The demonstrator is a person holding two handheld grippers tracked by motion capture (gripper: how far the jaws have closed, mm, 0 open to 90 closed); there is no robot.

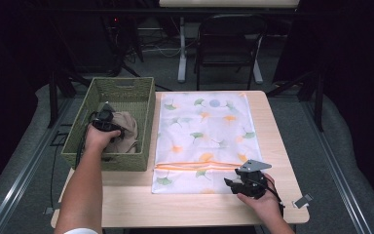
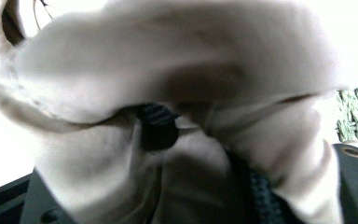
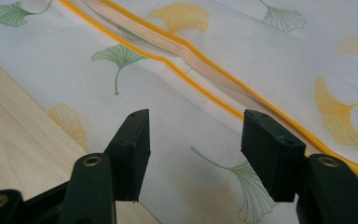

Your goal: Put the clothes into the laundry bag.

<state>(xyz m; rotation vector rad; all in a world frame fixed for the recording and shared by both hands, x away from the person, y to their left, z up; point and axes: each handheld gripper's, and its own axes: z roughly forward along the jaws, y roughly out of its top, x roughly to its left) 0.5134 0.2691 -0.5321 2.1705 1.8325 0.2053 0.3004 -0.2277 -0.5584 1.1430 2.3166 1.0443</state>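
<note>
A crumpled beige cloth [image 1: 127, 130] lies inside a woven green basket [image 1: 147, 122] at the table's left. My left gripper [image 1: 108, 127] reaches down into the basket and is buried in the cloth. In the left gripper view the beige cloth [image 2: 177, 70] bunches over and between the black jaws, and one fingertip [image 2: 156, 130] pokes out of a fold. A white mesh bag [image 1: 204, 131] with ginkgo leaves and an orange zipper [image 1: 199, 165] lies flat mid-table. My right gripper [image 1: 233, 184] rests open at the bag's near right corner, just short of the zipper [image 3: 168, 44], with bag fabric [image 3: 191, 135] beneath its jaws.
The wooden table [image 1: 175, 207] has bare room along its front edge. A small metal clip [image 1: 303, 200] sits at the front right corner. A dark folding chair [image 1: 229, 44] and a desk leg stand beyond the far edge.
</note>
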